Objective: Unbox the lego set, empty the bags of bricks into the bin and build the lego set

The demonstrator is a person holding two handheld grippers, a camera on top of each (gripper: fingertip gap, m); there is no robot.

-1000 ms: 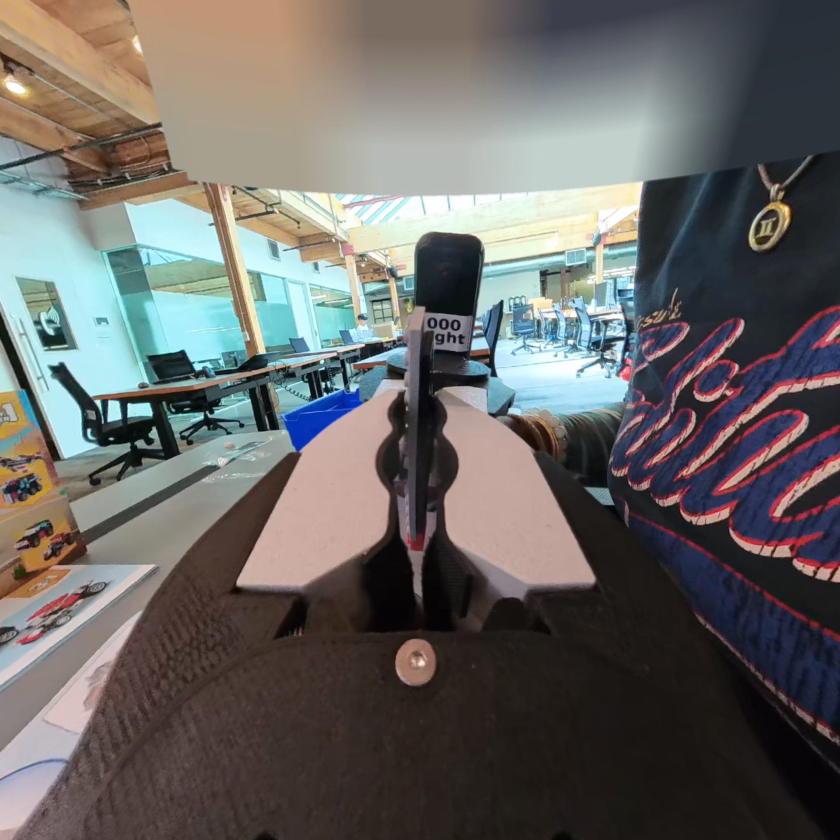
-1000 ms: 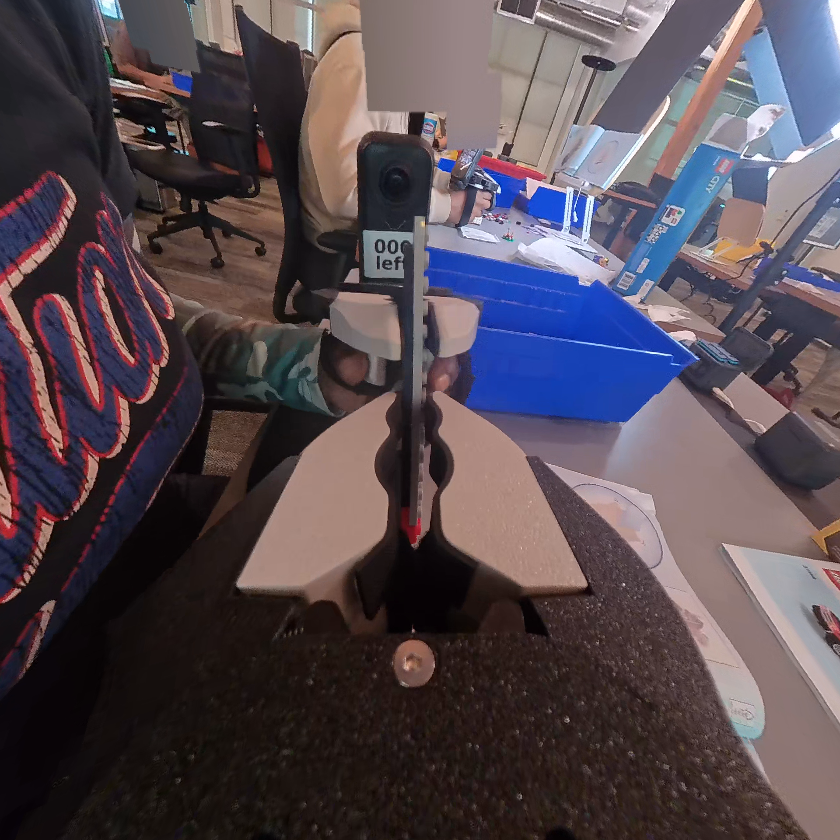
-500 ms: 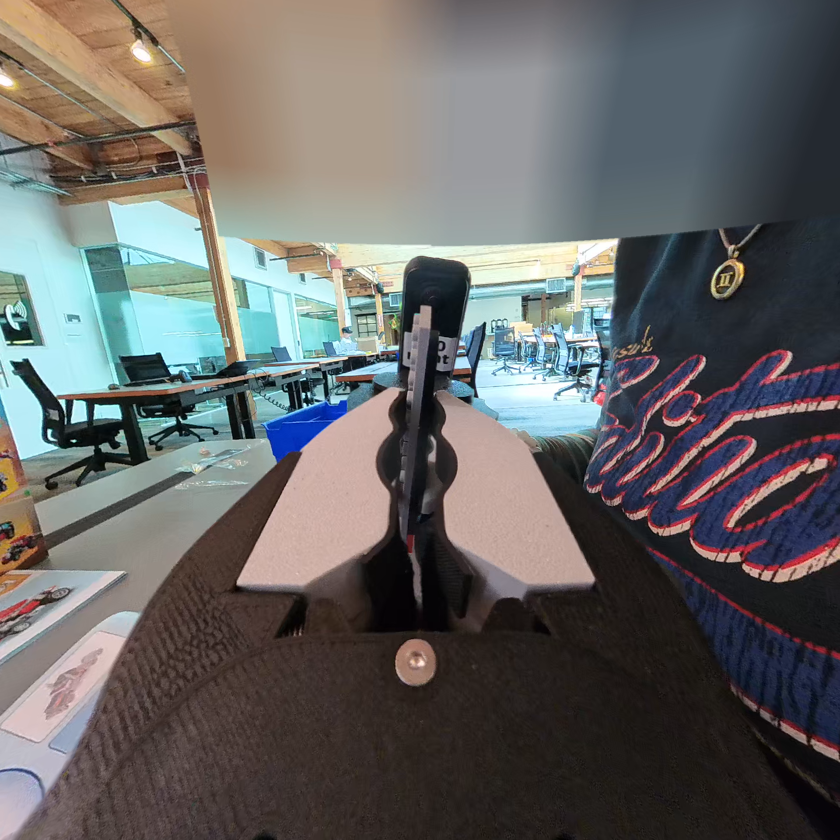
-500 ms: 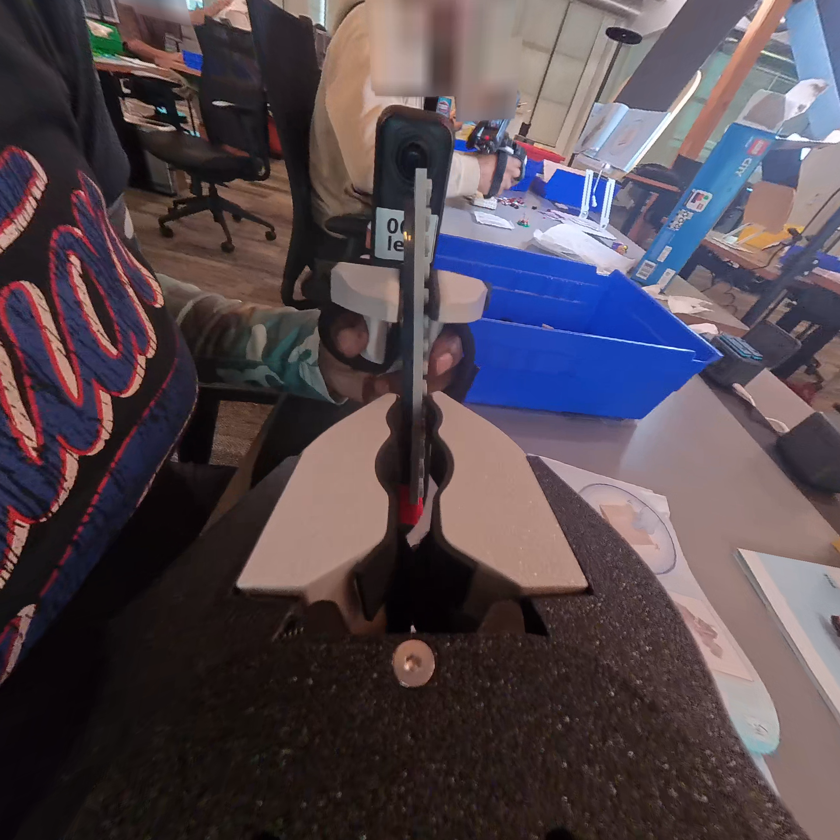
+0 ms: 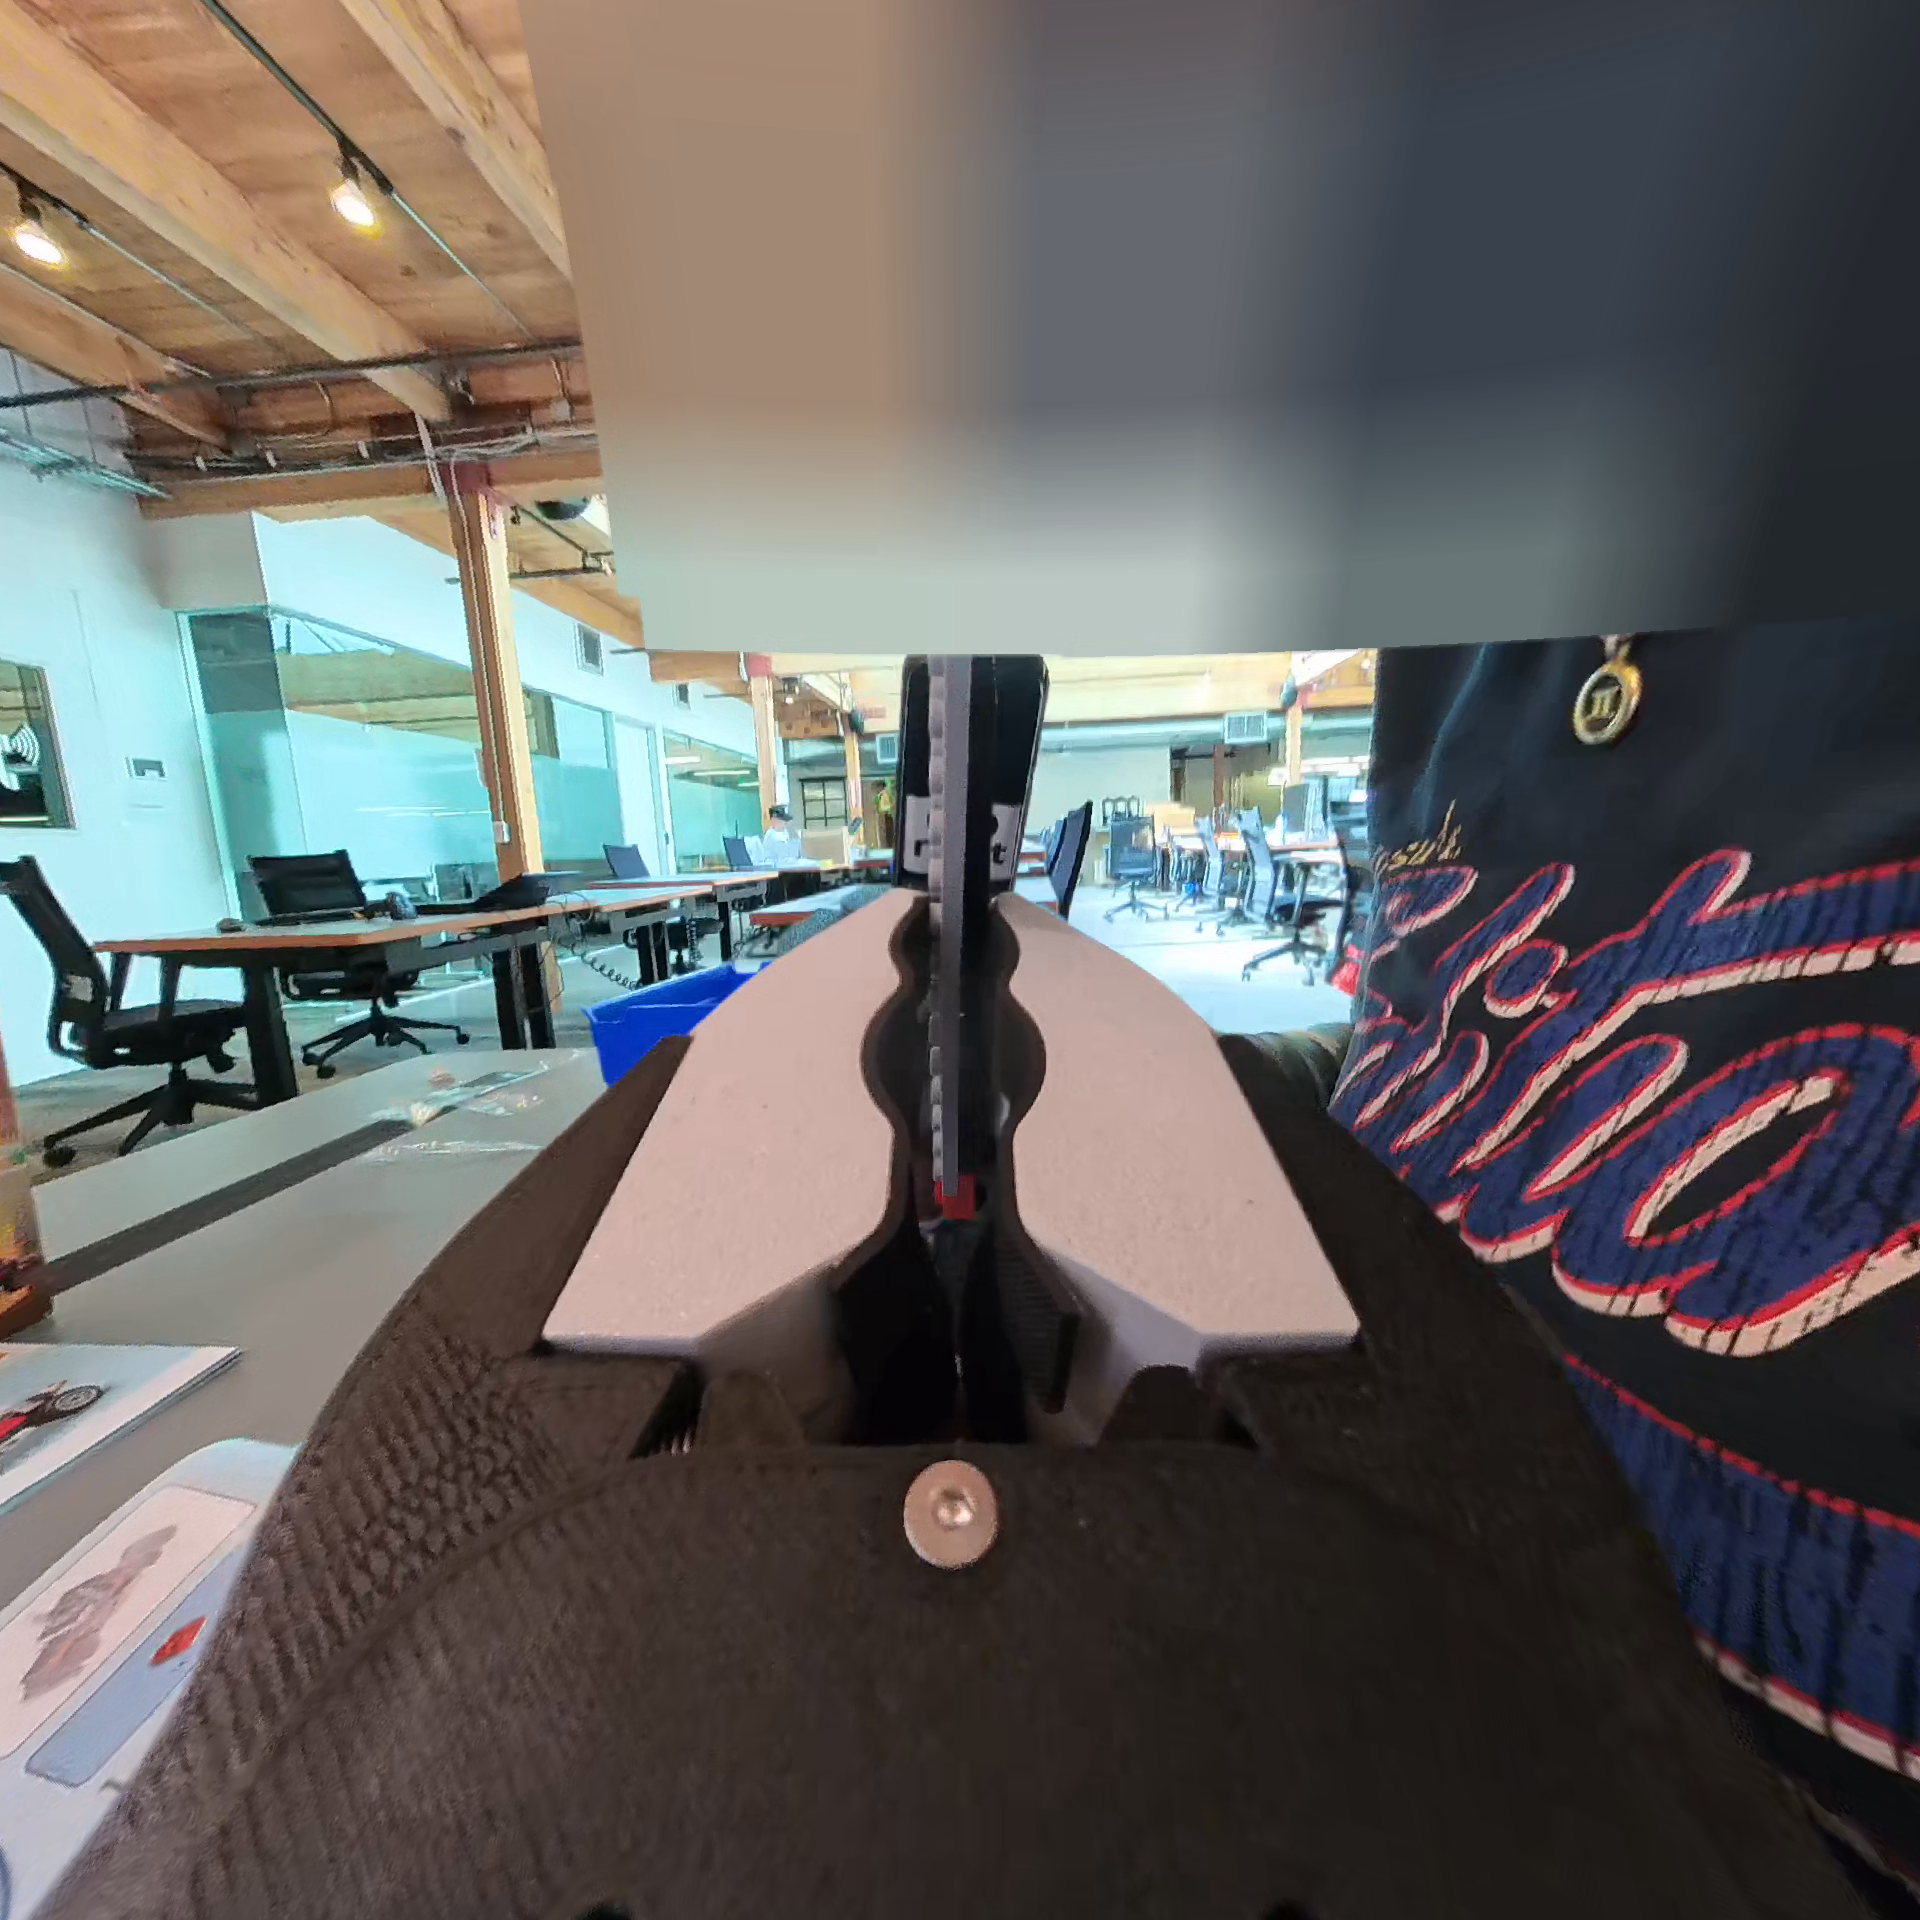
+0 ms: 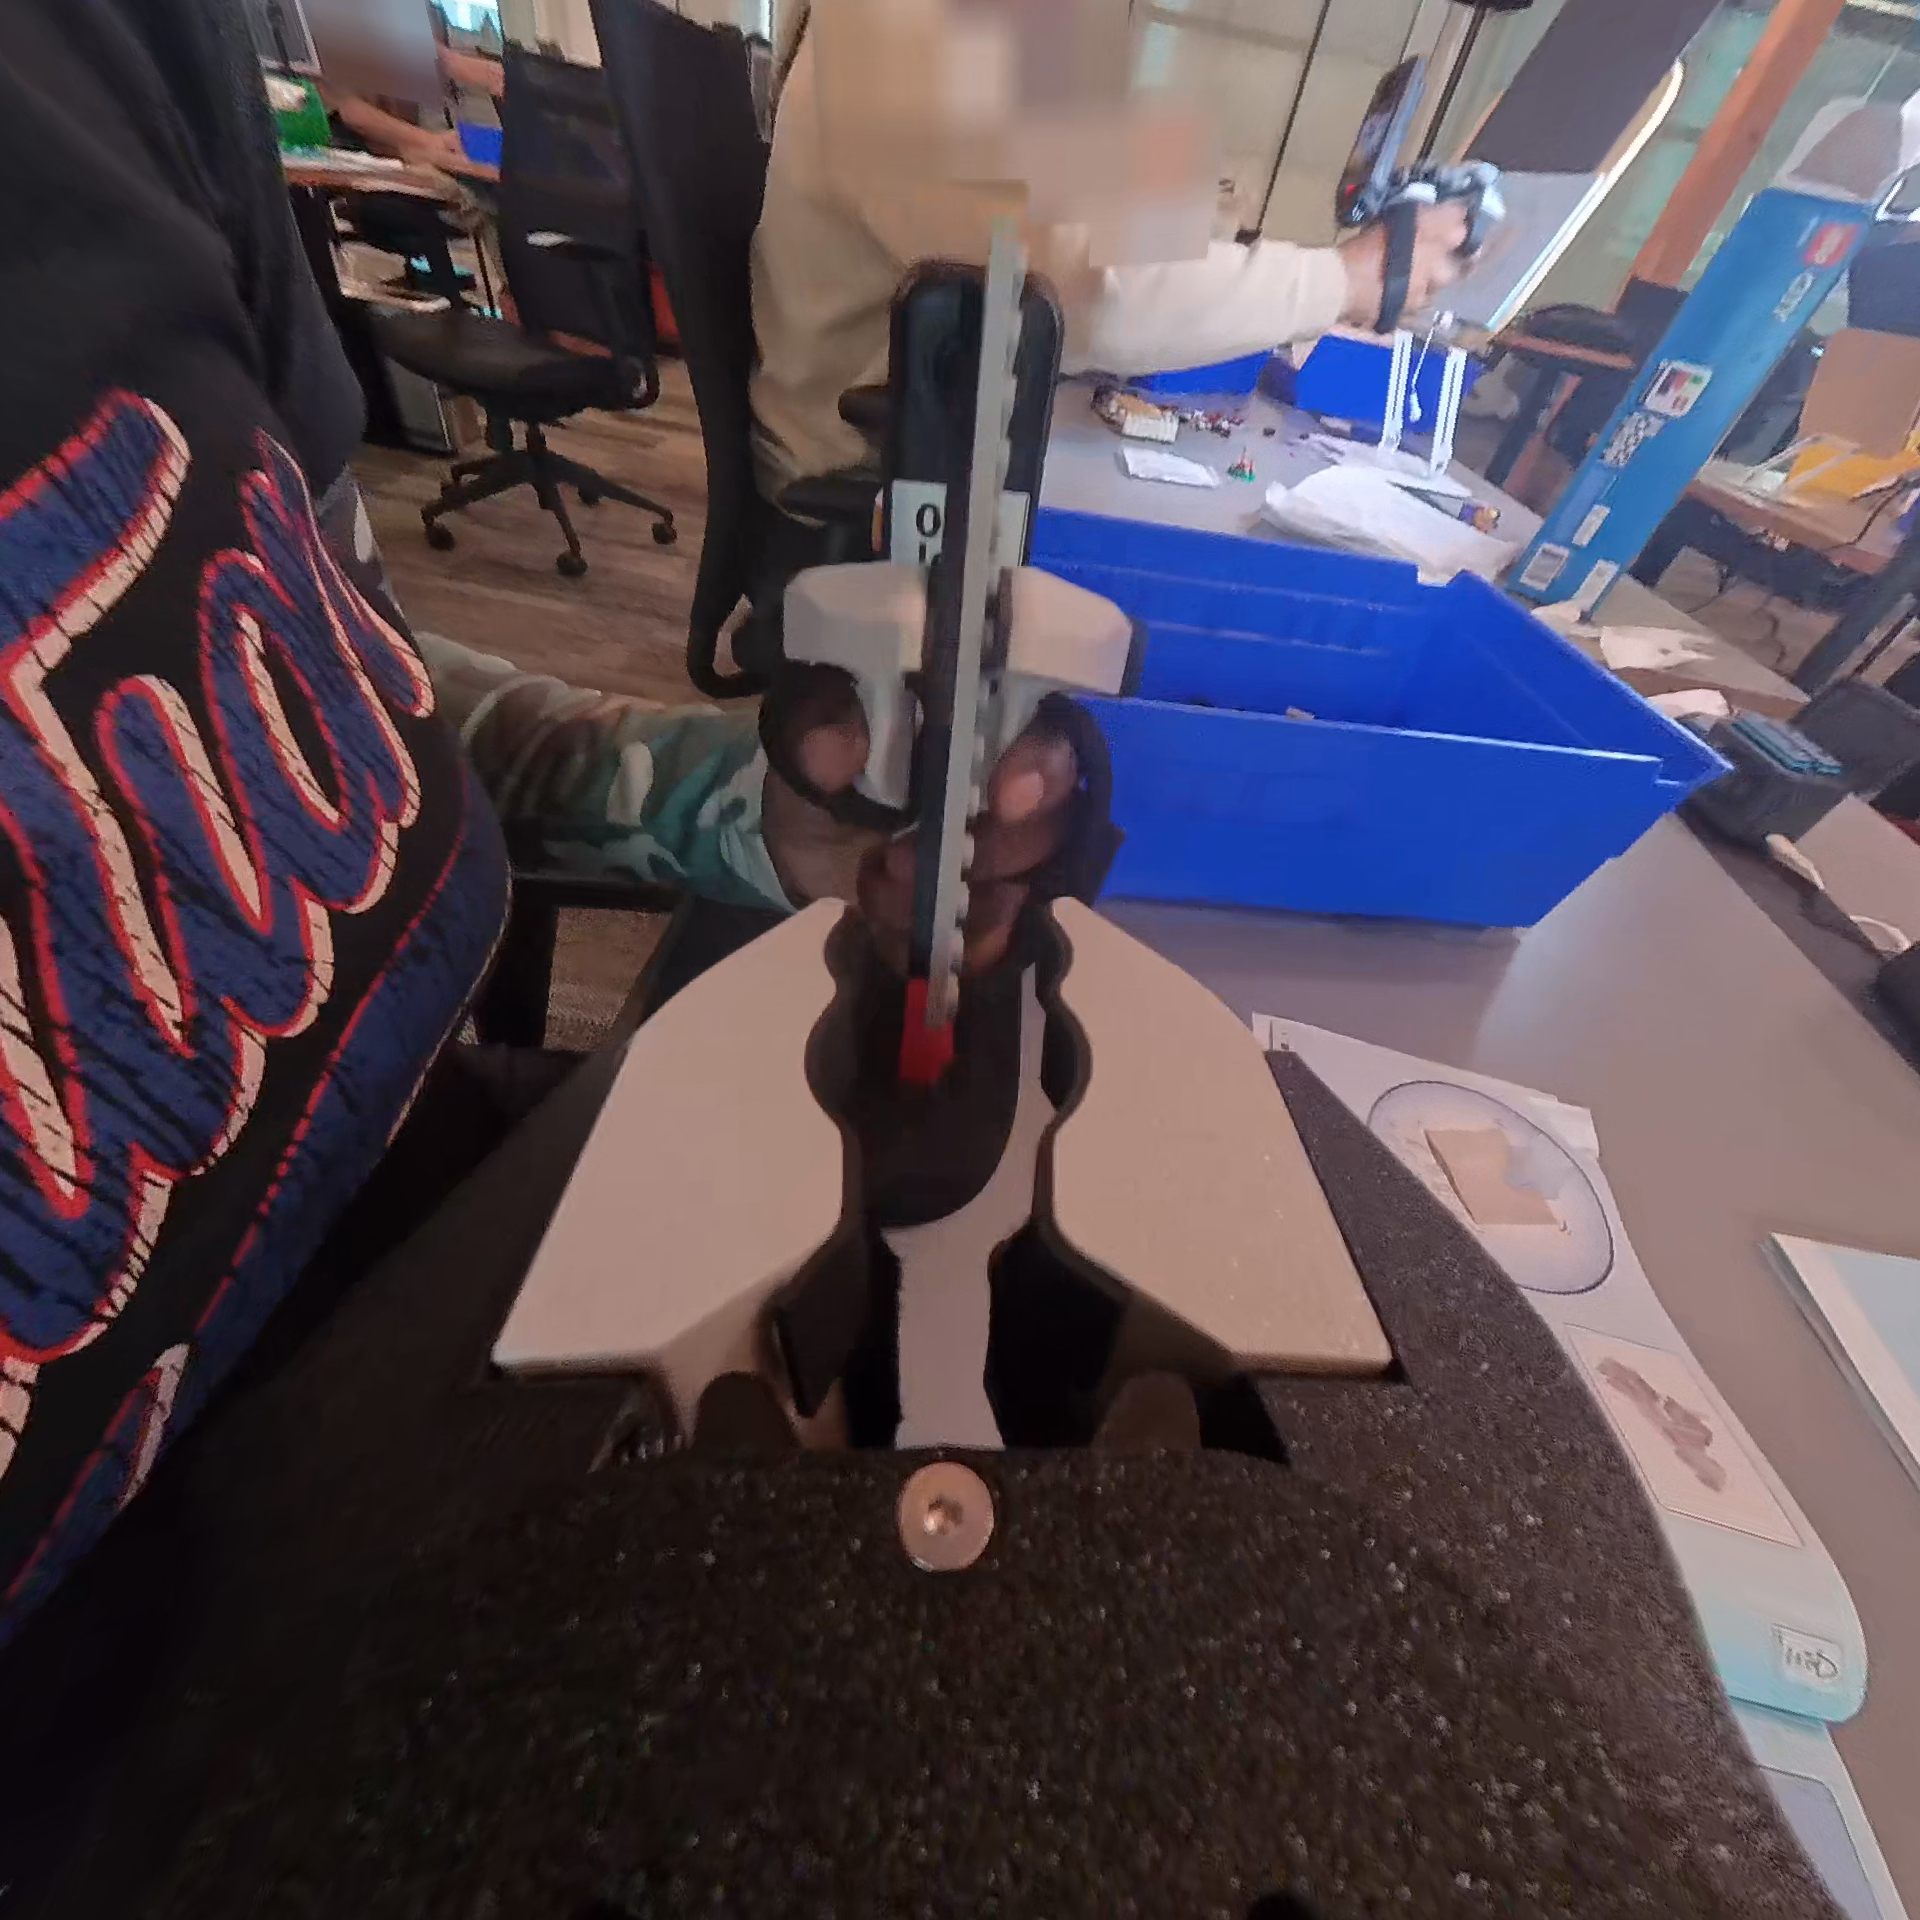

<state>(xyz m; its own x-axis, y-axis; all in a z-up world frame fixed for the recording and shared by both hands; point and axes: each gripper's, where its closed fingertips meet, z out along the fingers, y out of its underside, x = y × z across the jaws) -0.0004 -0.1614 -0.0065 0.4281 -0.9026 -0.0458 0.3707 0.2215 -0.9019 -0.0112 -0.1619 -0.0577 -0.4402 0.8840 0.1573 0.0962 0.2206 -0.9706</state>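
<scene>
Left wrist view, left gripper (image 5: 956, 997) clamping upright grey plate (image 5: 948, 935) edge-on, right gripper (image 6: 940, 997) parted.

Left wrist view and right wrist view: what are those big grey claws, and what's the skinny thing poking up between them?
Those claws are hand-held grippers. A person squeezes one in each hand, and a camera on each looks along its two fingers. One picture comes from the left gripper, the other from the right gripper. They face each other, so each sees the other. The skinny thing is a long grey studded lego strip with a red end piece. The left gripper pinches it, while the right gripper's fingers stand apart around its red end. Below is a grey table with a blue plastic bin and light blue printed paper sheets.
</scene>
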